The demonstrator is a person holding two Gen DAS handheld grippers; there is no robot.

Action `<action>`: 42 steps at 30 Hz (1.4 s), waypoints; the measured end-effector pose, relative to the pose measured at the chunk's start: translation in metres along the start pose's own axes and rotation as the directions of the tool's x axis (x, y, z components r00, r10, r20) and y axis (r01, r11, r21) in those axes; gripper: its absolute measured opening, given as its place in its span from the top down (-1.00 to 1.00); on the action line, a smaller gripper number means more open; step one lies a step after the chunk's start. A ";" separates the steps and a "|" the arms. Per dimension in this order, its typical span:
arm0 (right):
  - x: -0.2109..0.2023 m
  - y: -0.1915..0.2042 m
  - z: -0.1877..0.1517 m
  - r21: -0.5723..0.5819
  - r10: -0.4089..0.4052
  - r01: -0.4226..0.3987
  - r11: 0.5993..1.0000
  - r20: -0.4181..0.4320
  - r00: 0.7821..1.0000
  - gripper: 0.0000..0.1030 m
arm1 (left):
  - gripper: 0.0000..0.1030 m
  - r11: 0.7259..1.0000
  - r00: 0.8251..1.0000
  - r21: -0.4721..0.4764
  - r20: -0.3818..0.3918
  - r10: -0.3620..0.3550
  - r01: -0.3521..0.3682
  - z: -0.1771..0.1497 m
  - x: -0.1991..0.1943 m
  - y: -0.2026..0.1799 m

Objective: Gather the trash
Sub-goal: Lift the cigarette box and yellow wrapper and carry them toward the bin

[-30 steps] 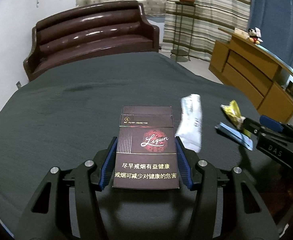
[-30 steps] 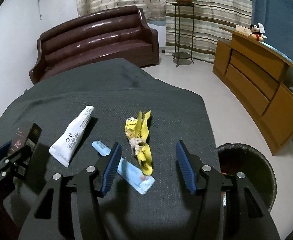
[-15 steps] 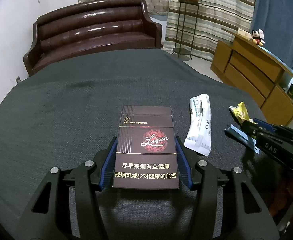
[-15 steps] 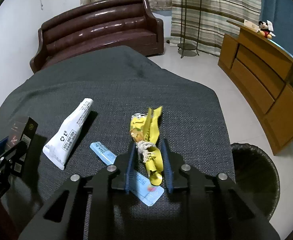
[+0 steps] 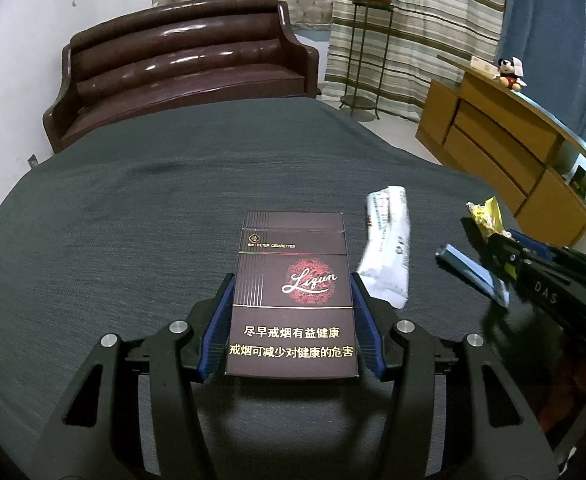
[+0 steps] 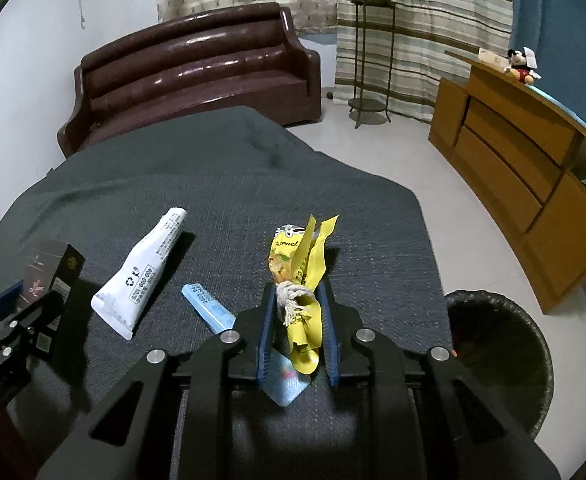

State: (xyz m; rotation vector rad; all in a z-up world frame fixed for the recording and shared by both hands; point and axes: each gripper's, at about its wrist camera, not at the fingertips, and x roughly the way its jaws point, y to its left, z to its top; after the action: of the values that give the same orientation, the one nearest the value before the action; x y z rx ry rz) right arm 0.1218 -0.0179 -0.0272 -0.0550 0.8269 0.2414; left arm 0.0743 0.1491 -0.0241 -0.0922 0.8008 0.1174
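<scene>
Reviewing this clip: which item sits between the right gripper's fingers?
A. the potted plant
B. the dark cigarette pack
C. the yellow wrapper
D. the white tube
C: the right gripper has its blue pads closed against the crumpled yellow wrapper, while the white tube lies loose on the cloth.

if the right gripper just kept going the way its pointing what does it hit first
Likely the dark table cloth just past the yellow wrapper that the right gripper is shut on. It points down at the table, with no other item ahead; depth is hard to judge.
</scene>
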 end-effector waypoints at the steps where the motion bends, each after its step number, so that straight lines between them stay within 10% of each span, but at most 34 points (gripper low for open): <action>1: -0.002 -0.001 -0.001 0.001 -0.001 0.001 1.000 0.004 1.000 0.57 | -0.03 1.000 1.000 0.003 0.001 -0.004 0.004 0.000 -0.001 -0.002; 42: -0.086 -0.149 -0.064 0.253 -0.233 0.206 0.945 0.081 0.969 0.57 | -0.03 0.926 0.966 0.294 0.031 -0.258 0.238 -0.021 -0.024 -0.217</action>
State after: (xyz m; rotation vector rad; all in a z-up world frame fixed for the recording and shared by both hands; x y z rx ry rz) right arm 0.0541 -0.1885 -0.0140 0.0959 0.7281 -0.0685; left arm 0.0737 -0.0701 -0.0132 0.0864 0.7232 -0.2357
